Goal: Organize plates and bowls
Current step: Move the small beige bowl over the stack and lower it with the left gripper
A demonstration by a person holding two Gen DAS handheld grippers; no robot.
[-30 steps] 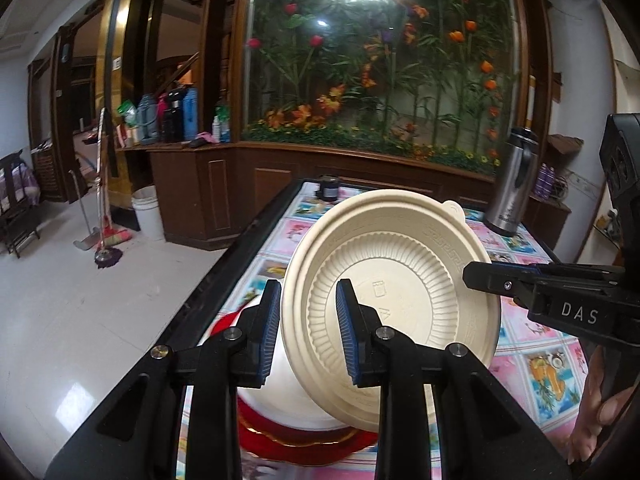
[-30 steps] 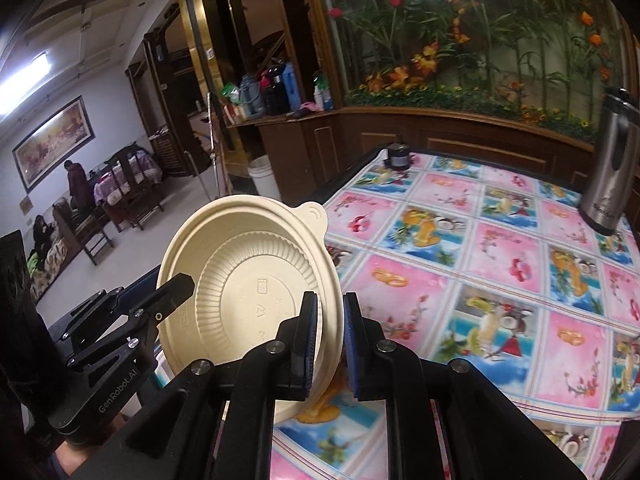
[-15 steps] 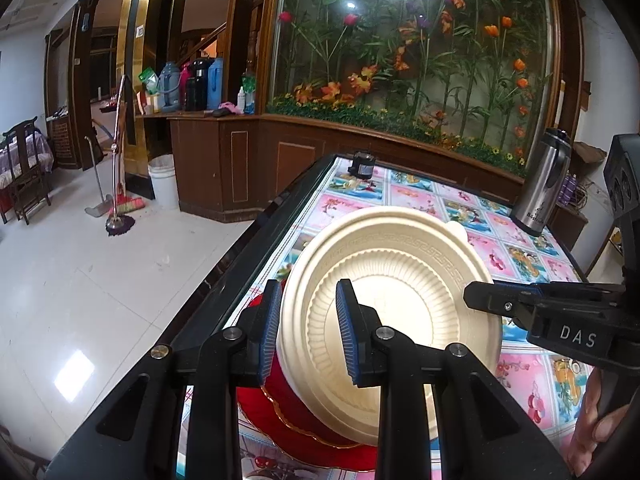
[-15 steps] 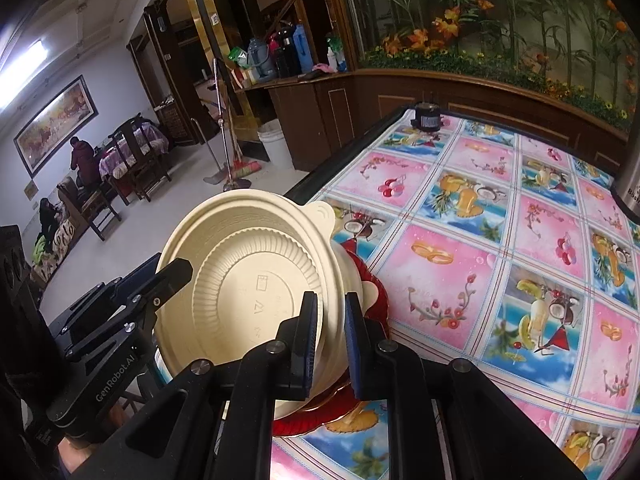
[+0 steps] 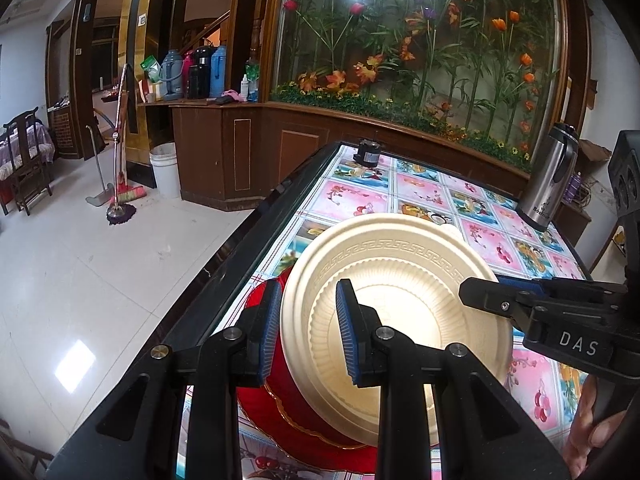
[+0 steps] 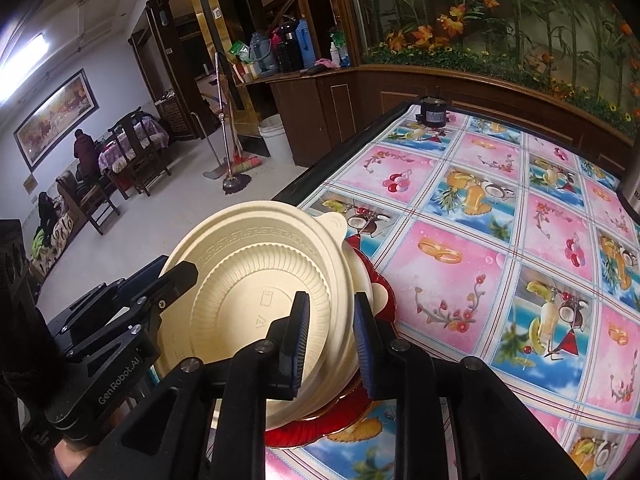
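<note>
A cream bowl hangs upside down and tilted, low over a red plate near the table's left edge. Another cream piece lies under it on the red plate. My left gripper is shut on the bowl's near-left rim. My right gripper straddles the opposite rim. Its jaws are opening, with the rim between them and a gap at the pads.
The fruit-print tablecloth stretches right and far of the stack. A small black jar stands at the far edge and a steel flask at the far right. The table's dark left edge drops to the tiled floor.
Both grippers have sunk with the cream bowl, which now sits low over the red plate. The right gripper's fingers have spread apart off the rim.
</note>
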